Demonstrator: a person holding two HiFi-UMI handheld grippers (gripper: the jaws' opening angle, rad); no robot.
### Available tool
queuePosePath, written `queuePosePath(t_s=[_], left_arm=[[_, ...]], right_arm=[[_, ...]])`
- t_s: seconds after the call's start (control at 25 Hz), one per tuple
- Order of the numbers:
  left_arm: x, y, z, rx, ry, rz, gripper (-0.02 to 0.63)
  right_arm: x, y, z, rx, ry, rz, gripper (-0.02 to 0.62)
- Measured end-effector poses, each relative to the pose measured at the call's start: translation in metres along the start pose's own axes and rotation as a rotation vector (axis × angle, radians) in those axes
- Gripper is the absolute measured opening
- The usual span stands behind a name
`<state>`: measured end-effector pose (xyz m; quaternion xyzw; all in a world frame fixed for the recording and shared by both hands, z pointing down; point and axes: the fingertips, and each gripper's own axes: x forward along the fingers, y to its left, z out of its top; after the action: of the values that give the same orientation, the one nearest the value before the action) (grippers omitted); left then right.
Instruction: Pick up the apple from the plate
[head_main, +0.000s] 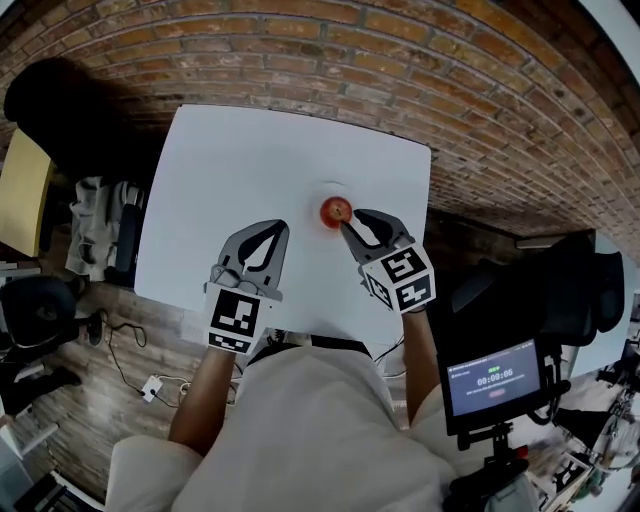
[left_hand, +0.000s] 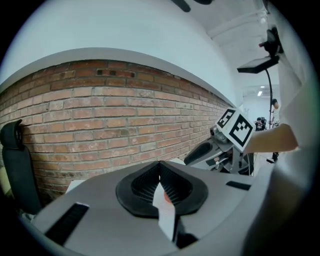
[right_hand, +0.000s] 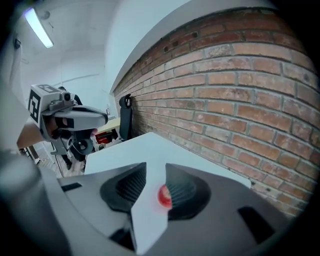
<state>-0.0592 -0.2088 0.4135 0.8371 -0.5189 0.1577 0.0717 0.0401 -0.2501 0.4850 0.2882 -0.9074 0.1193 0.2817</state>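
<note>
Our right tool (head_main: 350, 222) has its jaws a little apart with nothing gripped. In the right gripper view a narrow gap shows between them, and the apple (right_hand: 164, 196) sits in that gap, close by the right-hand jaw. It lies just ahead of the tips and slightly toward our left, resting on the white plate (head_main: 322, 192) on the table (head_main: 250, 160). We judge the gap too narrow for so round a fruit, which has no long axis to line up with. Our left tool (head_main: 283, 226) has its tips together and empty, and stands farther from the apple, so the right hand is better placed.
</note>
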Motion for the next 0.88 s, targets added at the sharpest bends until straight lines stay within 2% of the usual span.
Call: queuePosePath(t_s=[0.56, 0.88], left_arm=[[0.022, 0.004, -0.018, -0.044, 0.05, 0.052, 0.006], [0.029, 0.004, -0.026, -0.066, 0.069, 0.047, 0.006]], right_arm=[[0.032, -0.017, -0.023, -0.025, 0.08, 0.096, 0.188], [0.049, -0.022, -0.041, -0.052, 0.147, 0.092, 0.225]])
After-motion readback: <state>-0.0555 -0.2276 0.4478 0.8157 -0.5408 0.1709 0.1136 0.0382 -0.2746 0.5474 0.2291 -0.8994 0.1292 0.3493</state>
